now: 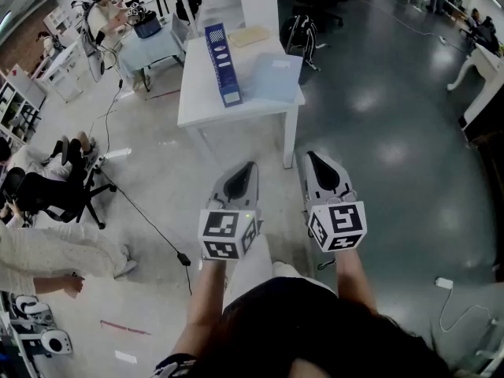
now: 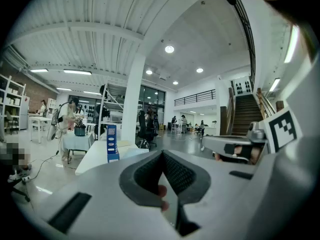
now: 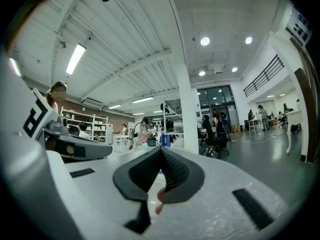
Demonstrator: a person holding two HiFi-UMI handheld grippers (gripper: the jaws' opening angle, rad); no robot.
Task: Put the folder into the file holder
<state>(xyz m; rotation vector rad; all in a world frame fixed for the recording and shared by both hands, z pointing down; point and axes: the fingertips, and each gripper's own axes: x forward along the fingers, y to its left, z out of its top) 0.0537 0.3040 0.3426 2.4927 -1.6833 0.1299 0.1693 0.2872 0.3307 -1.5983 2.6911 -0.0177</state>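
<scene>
Both are pinched shut on nothing. The left hand-held gripper (image 1: 250, 167) and the right hand-held gripper (image 1: 309, 157) are held side by side with their noses aimed at the desk (image 1: 197, 109), well short of it. I judge this to be a carrying pose for the approach, since nothing is within reach.

On the desk the light-blue folder (image 1: 274, 77) lies flat by the desk's right edge, just beside the blue file holder (image 1: 223, 65), which stands upright nearer the desk's middle. The folder would likely need lifting and tipping on edge to go in.

At the desk's far side sits a beige sheet or envelope (image 1: 248, 36) — which of the two is unclear. Whether the file holder's open side faces the folder cannot be told. Both gripper views show the desk only small and distant past the closed pads.
</scene>
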